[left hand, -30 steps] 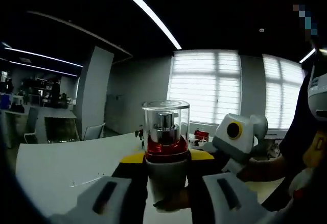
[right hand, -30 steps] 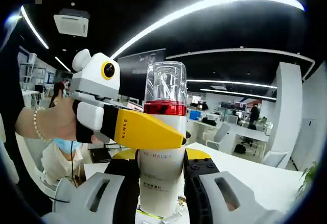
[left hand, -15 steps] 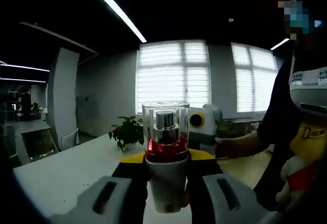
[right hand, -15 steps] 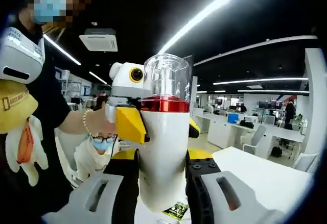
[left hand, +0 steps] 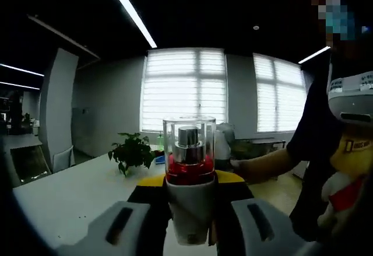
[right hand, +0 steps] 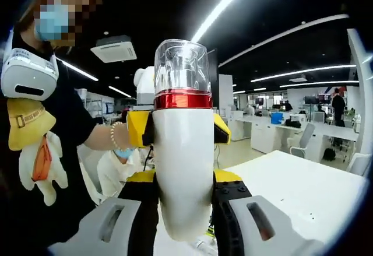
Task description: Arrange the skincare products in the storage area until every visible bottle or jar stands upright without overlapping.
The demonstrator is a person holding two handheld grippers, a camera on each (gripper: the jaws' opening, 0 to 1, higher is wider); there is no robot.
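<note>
White matte pump bottle (right hand: 183, 174), rounded body, red metallic collar, clear domed cap, upright above white table (right hand: 291, 189), clamped at once by left gripper (left hand: 190, 224) near its top and right gripper (right hand: 184, 224) lower on the body, potted plant (left hand: 133, 153) behind.

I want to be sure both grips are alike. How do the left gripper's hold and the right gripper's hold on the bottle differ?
The left gripper clamps the bottle near its red collar, just under the clear cap. The right gripper clamps the white body lower down. Both are shut on the same upright bottle, held above the table.
</note>
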